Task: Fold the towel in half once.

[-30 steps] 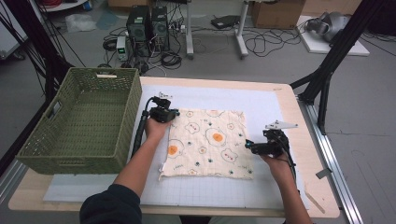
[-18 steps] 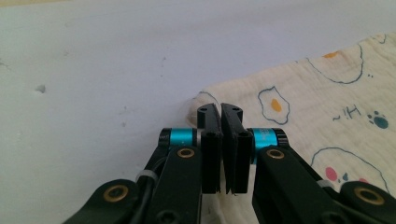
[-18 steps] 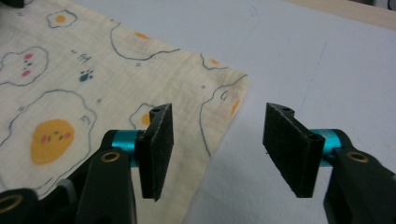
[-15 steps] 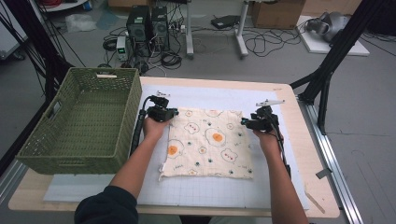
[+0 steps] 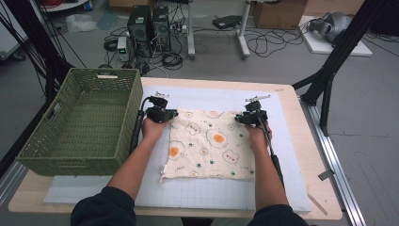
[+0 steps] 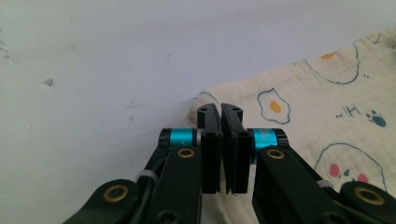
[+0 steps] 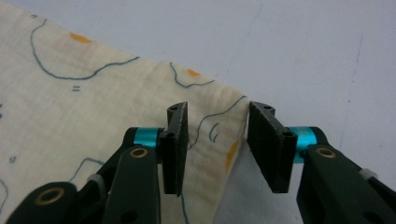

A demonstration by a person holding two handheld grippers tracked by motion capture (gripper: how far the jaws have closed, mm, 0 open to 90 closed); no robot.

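A cream cloth (image 5: 209,146) printed with fried eggs lies flat on the white mat (image 5: 211,96). My left gripper (image 5: 175,113) is at the cloth's far left corner, and in the left gripper view the left gripper (image 6: 220,109) is shut with the corner of the cloth (image 6: 327,116) pinched between its jaws. My right gripper (image 5: 237,118) is at the far right corner. The right gripper view shows the right gripper (image 7: 219,109) open, its jaws standing either side of the corner edge of the cloth (image 7: 93,107) without clamping it.
A green woven basket (image 5: 127,141) stands on the table's left side, close beside my left forearm. The wooden table edge (image 5: 310,141) runs along the right. Computers and cables lie on the floor beyond the table.
My right gripper has moved away from me, from the cloth's right edge up to its far right corner. The left gripper has stayed at the far left corner.
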